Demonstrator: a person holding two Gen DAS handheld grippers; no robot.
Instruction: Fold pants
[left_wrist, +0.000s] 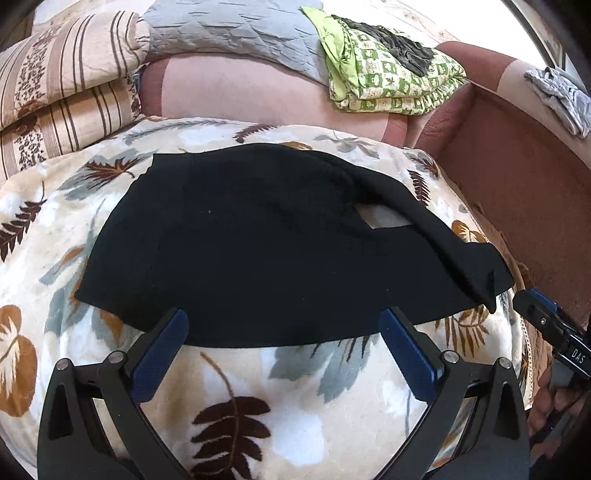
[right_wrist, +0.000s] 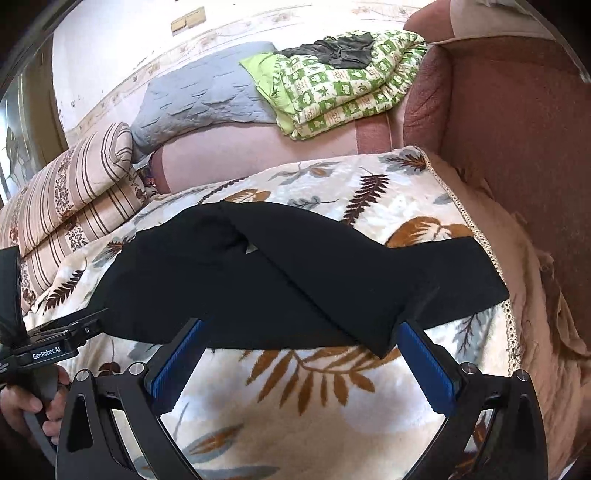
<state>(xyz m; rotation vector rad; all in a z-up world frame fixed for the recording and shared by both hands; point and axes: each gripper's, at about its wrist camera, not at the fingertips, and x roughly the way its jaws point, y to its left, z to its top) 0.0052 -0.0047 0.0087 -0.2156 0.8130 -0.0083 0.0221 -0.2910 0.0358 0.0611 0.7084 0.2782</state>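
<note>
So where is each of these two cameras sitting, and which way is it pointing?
Left wrist view: rides on the left gripper, looking forward over its open jaws at the black pants on the leaf-print blanket; the right gripper shows at the right edge.
Right wrist view: rides on the right gripper, jaws open, facing the same pants; the left gripper and the hand holding it show at the left.
Shared: pants, blanket, green checkered quilt, striped pillows.

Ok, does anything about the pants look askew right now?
Yes. The black pants lie uneven on the leaf-print blanket: one flap crosses diagonally, leaving a small pale gap mid-garment. Both grippers are open.
</note>
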